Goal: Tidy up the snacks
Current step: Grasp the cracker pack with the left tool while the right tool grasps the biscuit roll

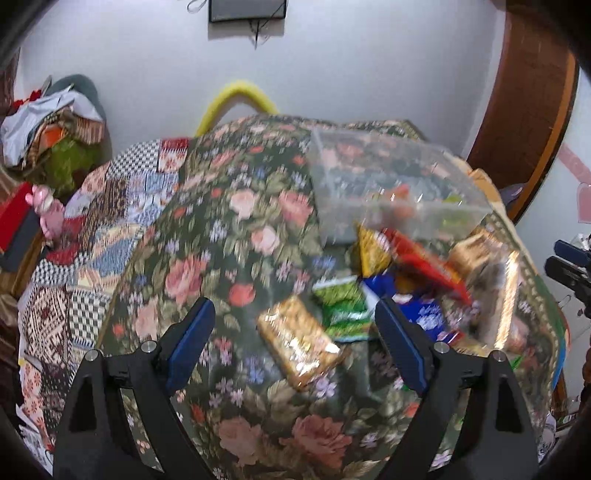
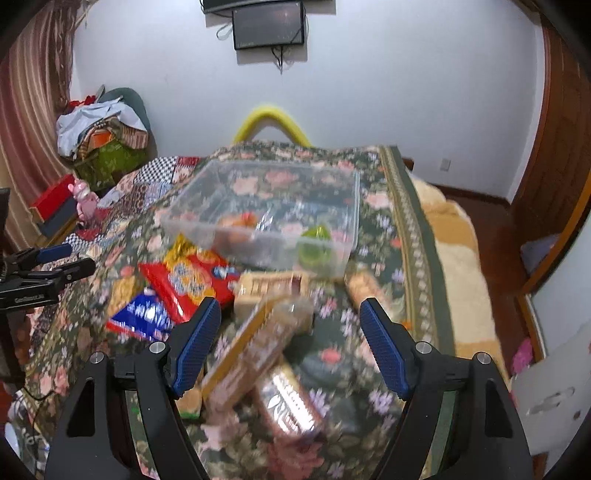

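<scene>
Snacks (image 2: 184, 284) lie heaped on the floral cloth (image 1: 229, 236) just before the clear bin (image 2: 266, 218), which already holds a few, so both grippers, left (image 1: 295, 332) and right (image 2: 290, 332), hover spread wide and empty, seemingly choosing packets.

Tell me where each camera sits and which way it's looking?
Left wrist: sits on the left gripper, looking forward over the flowery table at a golden snack pack; its own open fingers show, and the right gripper at the right edge.
Right wrist: sits on the right gripper, looking forward at a long biscuit pack; its open fingers show, and the left gripper at the left edge.
Both share: the clear box, the red pack, the wall screen.
</scene>
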{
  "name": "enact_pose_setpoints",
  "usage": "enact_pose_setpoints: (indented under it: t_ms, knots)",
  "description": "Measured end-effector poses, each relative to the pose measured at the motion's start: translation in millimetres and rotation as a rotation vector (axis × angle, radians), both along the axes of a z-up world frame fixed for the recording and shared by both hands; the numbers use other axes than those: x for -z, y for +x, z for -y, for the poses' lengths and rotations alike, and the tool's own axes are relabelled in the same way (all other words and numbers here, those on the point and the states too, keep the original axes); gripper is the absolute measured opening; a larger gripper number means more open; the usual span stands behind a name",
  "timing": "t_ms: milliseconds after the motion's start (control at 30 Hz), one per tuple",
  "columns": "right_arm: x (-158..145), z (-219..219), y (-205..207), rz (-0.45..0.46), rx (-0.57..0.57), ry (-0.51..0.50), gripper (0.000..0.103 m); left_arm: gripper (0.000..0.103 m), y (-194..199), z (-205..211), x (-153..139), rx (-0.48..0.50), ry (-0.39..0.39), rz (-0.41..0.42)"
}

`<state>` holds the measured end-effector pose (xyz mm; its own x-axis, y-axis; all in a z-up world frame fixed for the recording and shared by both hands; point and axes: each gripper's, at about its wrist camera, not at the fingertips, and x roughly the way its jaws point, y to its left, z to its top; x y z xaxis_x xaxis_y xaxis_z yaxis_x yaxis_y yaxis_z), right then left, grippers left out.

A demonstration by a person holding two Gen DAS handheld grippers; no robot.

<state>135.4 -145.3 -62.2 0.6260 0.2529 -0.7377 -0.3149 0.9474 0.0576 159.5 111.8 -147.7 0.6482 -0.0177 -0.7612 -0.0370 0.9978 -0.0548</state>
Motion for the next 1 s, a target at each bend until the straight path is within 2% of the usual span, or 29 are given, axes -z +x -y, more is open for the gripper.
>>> enact_pose_setpoints:
  t_ms: [400,600,733,833,900,933,1000]
  knots:
    - [43,-8,7,-0.131,0.009,0.041,0.075,0.089,16,-5,57,-0.044,-0.036,-0.101]
    - [56,-18,12,-0.170,-0.007,0.043,0.075,0.089,24,-10,74,-0.060,-0.063,-0.121]
    - [64,-21,11,-0.188,-0.014,0.028,0.075,0.088,20,-15,80,-0.068,-0.040,-0.111]
    - [69,-21,12,-0.204,-0.013,0.044,0.075,0.079,21,-19,83,-0.070,-0.042,-0.107]
    - [71,-22,13,-0.212,-0.013,0.050,0.075,0.066,23,-19,85,-0.065,-0.045,-0.109]
    - [72,-22,13,-0.213,-0.017,0.051,0.073,0.062,24,-18,85,-0.062,-0.049,-0.109]
    - [71,-24,14,-0.215,-0.028,0.059,0.066,0.046,27,-16,86,-0.052,-0.055,-0.109]
